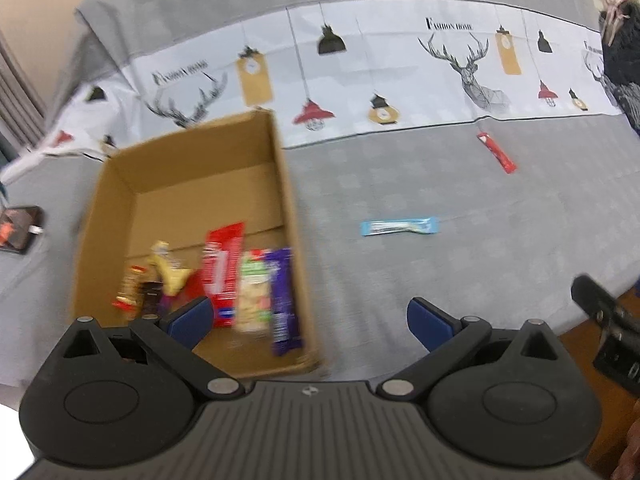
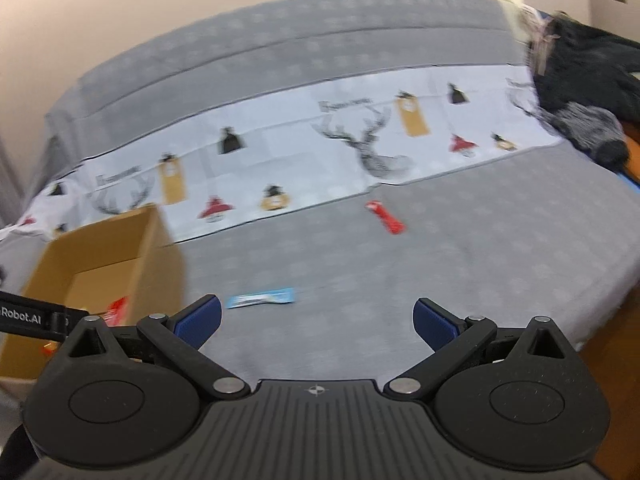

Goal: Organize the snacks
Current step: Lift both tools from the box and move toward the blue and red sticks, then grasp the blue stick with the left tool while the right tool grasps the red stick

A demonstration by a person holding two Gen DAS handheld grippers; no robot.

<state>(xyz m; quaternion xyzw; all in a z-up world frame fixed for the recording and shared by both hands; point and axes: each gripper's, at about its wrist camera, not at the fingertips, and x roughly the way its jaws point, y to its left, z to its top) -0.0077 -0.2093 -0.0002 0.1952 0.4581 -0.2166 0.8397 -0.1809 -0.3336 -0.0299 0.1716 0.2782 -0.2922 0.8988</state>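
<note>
Open corrugated cardboard box (image 1: 192, 216) with glossy snack packets, toward bed's left edge, flat blue wrapper (image 1: 398, 227) and red stick packet (image 1: 496, 152) on grey quilted bedspread (image 1: 460, 280), left gripper (image 1: 310, 318) and right gripper (image 2: 316, 320) fingers spread, empty.

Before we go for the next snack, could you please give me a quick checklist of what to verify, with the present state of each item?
1. Left gripper open and empty: ok.
2. Right gripper open and empty: ok.
3. Blue snack bar lies free on the bedspread, apart from the red stick: ok.
4. Cardboard box has free room at its far end: ok.
5. Snacks in the box neatly lined up: cannot tell, blurred.
</note>
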